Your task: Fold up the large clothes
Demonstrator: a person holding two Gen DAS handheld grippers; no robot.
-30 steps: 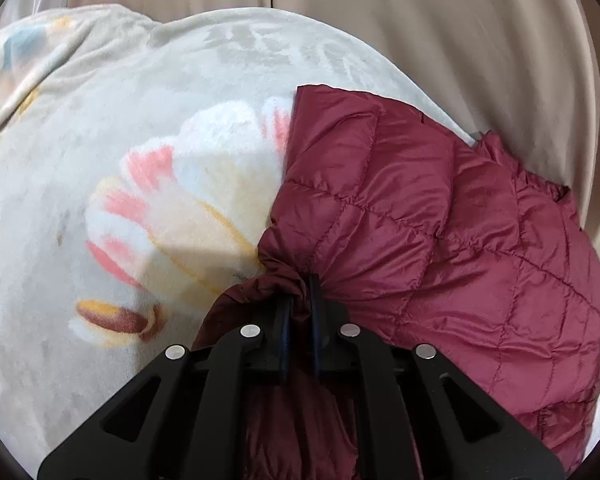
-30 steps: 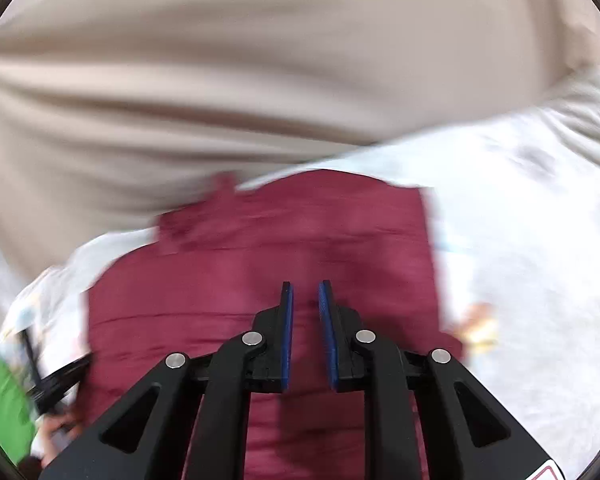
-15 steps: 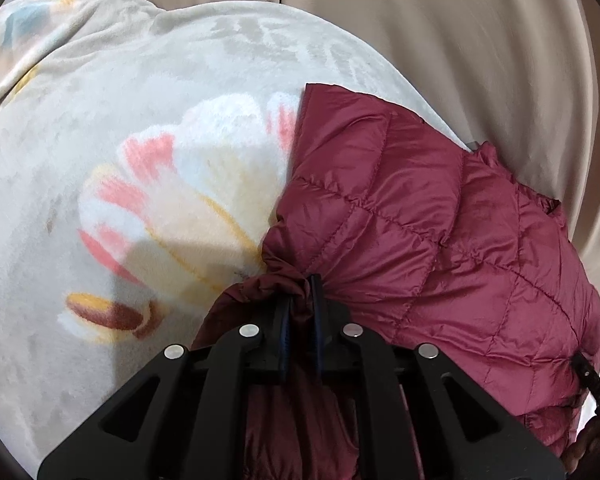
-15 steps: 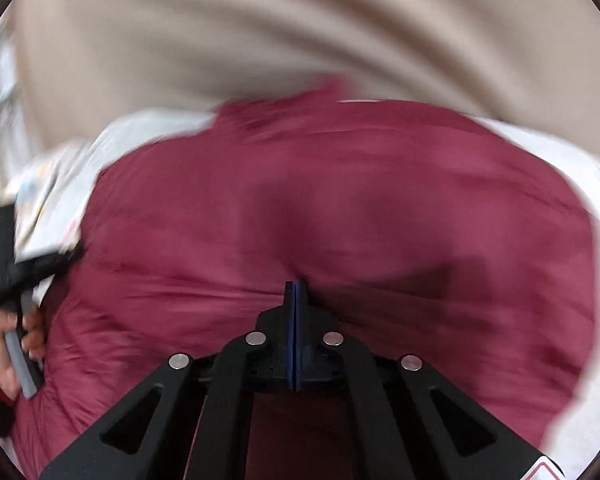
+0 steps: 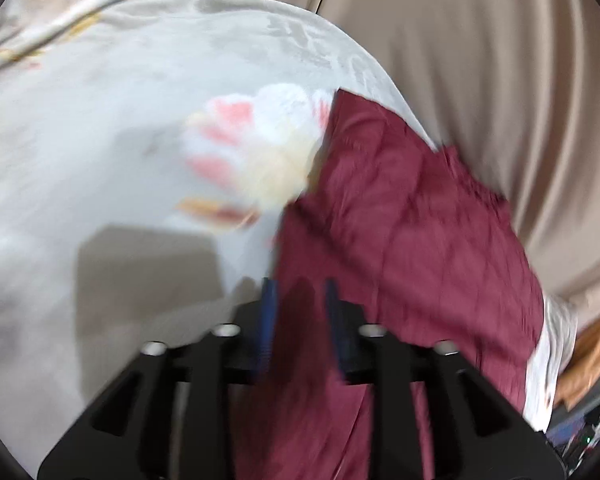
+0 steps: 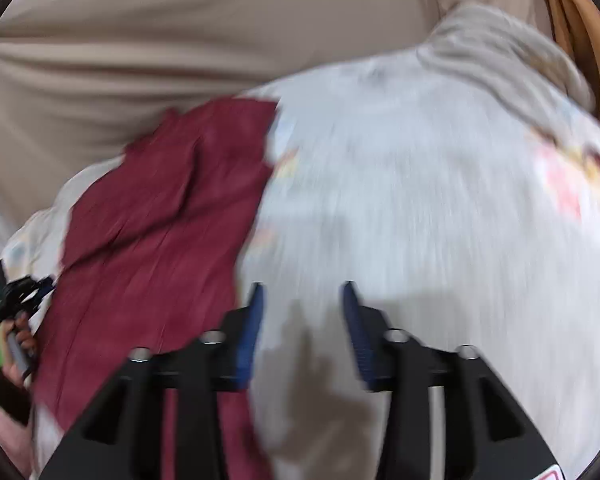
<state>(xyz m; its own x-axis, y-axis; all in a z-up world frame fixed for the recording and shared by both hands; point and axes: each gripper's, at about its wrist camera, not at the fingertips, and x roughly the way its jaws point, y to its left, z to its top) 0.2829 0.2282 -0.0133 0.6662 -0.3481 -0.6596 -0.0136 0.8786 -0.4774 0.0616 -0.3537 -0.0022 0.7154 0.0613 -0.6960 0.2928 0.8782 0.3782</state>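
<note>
A maroon quilted jacket (image 5: 412, 220) lies folded on a pale floral blanket (image 5: 100, 140). My left gripper (image 5: 298, 300) is open above the jacket's near left edge, with nothing between its blue pads. In the right wrist view the jacket (image 6: 160, 220) lies to the left, and my right gripper (image 6: 300, 304) is open and empty over the bare blanket (image 6: 420, 200) beside it. Both views are motion-blurred.
A beige curtain (image 5: 480, 60) hangs behind the bed. The person's other hand with the left gripper (image 6: 16, 312) shows at the left edge of the right wrist view. Clutter (image 5: 588, 420) sits at the lower right past the bed edge.
My left gripper has let go of the jacket's edge and opened, pulling back. My right gripper has opened and swung right, off the jacket onto the blanket.
</note>
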